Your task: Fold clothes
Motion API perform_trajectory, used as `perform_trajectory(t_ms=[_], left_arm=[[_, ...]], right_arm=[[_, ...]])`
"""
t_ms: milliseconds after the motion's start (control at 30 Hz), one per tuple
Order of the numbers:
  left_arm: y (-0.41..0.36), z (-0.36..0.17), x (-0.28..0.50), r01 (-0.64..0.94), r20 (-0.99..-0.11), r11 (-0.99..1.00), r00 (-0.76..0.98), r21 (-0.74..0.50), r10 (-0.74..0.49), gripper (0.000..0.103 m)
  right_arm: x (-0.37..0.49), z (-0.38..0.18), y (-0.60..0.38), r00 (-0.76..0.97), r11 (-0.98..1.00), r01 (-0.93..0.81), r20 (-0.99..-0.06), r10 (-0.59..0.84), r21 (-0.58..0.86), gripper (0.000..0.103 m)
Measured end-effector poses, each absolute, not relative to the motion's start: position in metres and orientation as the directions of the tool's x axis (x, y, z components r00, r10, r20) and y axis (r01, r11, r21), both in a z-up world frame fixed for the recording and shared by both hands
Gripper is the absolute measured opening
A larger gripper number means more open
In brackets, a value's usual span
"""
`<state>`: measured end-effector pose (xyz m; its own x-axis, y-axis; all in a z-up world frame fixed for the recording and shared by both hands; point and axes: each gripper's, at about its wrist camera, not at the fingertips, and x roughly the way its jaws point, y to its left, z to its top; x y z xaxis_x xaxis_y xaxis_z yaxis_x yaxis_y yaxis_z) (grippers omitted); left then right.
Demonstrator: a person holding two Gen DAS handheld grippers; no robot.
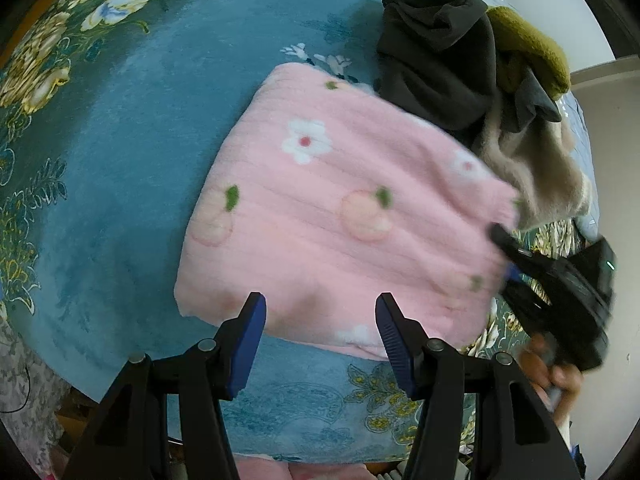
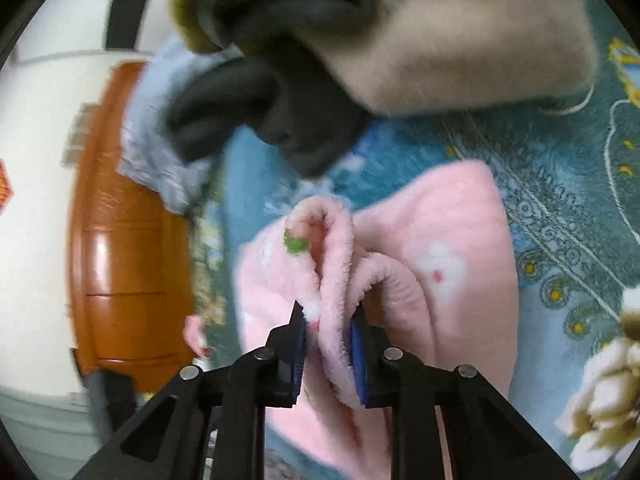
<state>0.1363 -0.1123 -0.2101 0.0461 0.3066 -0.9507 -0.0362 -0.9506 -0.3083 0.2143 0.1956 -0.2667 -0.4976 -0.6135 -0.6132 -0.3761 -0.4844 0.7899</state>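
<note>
Right hand-held gripper (image 2: 330, 340) pinches a fold of the pink fleece (image 1: 340, 216); left hand-held gripper (image 1: 320, 320) hovers apart above it.

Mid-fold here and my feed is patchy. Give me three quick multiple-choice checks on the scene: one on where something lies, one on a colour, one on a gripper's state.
1. Where is the heap of unfolded clothes relative to the pink garment in the left wrist view?
A. at its upper right
B. at its lower left
C. underneath it

2. What colour is the bedspread around the pink garment?
A. red
B. teal blue
C. white

3. What is the right gripper doing?
A. hanging open over the bedspread
B. pinching a bunched fold of the pink garment
C. gripping the dark garment

Answers: 1 A, the heap meets its far right corner. 2 B, teal with flowers. 3 B, pink fleece is squeezed between its blue pads.
</note>
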Motion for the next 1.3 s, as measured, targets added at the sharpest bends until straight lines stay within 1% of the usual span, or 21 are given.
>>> perform_trajectory(t_ms=[100,200,300,367,467,533,633,700,800,833,933,967,1033,1133,1200,1300], left_arm=[[-0.112,-0.210,0.135,-0.046,-0.946,-0.945,0.049,-0.323,0.321,0.058],[-0.110,-0.214,0.136,-0.071,-0.944,-0.943,0.068,-0.327,0.322,0.058],[-0.108,-0.221,0.136,-0.066,-0.946,-0.945,0.078,-0.321,0.316,0.058],[-0.108,-0.225,0.135,-0.059,-0.947,-0.947,0.081,-0.316,0.311,0.058],[-0.109,-0.227,0.132,-0.055,-0.951,-0.950,0.072,-0.306,0.302,0.058],[-0.108,-0.226,0.128,-0.070,-0.956,-0.954,0.061,-0.291,0.287,0.058],[-0.107,-0.221,0.121,-0.108,-0.963,-0.957,0.032,-0.271,0.269,0.058],[-0.107,-0.216,0.113,-0.139,-0.965,-0.955,0.007,-0.261,0.262,0.058],[-0.102,-0.213,0.097,-0.188,-0.966,-0.950,-0.019,-0.251,0.259,0.058],[-0.098,-0.212,0.090,-0.210,-0.965,-0.945,-0.025,-0.251,0.262,0.058],[-0.083,-0.218,0.068,-0.283,-0.961,-0.924,-0.026,-0.257,0.275,0.058],[-0.078,-0.222,0.060,-0.308,-0.960,-0.915,-0.023,-0.260,0.280,0.058],[-0.067,-0.234,0.044,-0.342,-0.957,-0.902,-0.019,-0.264,0.288,0.058],[-0.058,-0.256,0.028,-0.338,-0.959,-0.903,-0.004,-0.265,0.284,0.058],[-0.055,-0.272,0.021,-0.327,-0.962,-0.907,0.023,-0.265,0.273,0.058],[-0.055,-0.285,0.021,-0.335,-0.965,-0.906,0.045,-0.259,0.260,0.058]], right_arm=[[0.235,-0.248,0.213,-0.555,-0.441,-0.380,-0.582,-0.595,0.813,0.021],[0.251,-0.255,0.233,-0.562,-0.414,-0.445,-0.608,-0.560,0.794,0.021],[0.251,-0.288,0.237,-0.507,-0.373,-0.521,-0.630,-0.589,0.768,0.021],[0.245,-0.303,0.230,-0.482,-0.369,-0.542,-0.639,-0.600,0.755,0.021],[0.235,-0.302,0.225,-0.469,-0.401,-0.541,-0.661,-0.586,0.739,0.022],[0.233,-0.300,0.226,-0.453,-0.426,-0.544,-0.680,-0.576,0.723,0.025],[0.235,-0.288,0.231,-0.438,-0.461,-0.524,-0.691,-0.575,0.716,0.028],[0.238,-0.269,0.233,-0.434,-0.536,-0.487,-0.724,-0.537,0.689,0.029],[0.236,-0.241,0.232,-0.430,-0.661,-0.449,-0.794,-0.430,0.601,0.029],[0.231,-0.233,0.230,-0.437,-0.682,-0.428,-0.796,-0.418,0.593,0.029],[0.209,-0.226,0.210,-0.429,-0.709,-0.338,-0.772,-0.469,0.619,0.029],[0.200,-0.228,0.202,-0.415,-0.728,-0.306,-0.774,-0.478,0.614,0.029],[0.191,-0.237,0.199,-0.391,-0.755,-0.307,-0.800,-0.455,0.580,0.029],[0.183,-0.267,0.211,-0.373,-0.717,-0.396,-0.814,-0.445,0.573,0.027],[0.180,-0.286,0.213,-0.330,-0.706,-0.439,-0.831,-0.448,0.555,0.027],[0.181,-0.304,0.213,-0.320,-0.692,-0.458,-0.830,-0.458,0.558,0.024]])
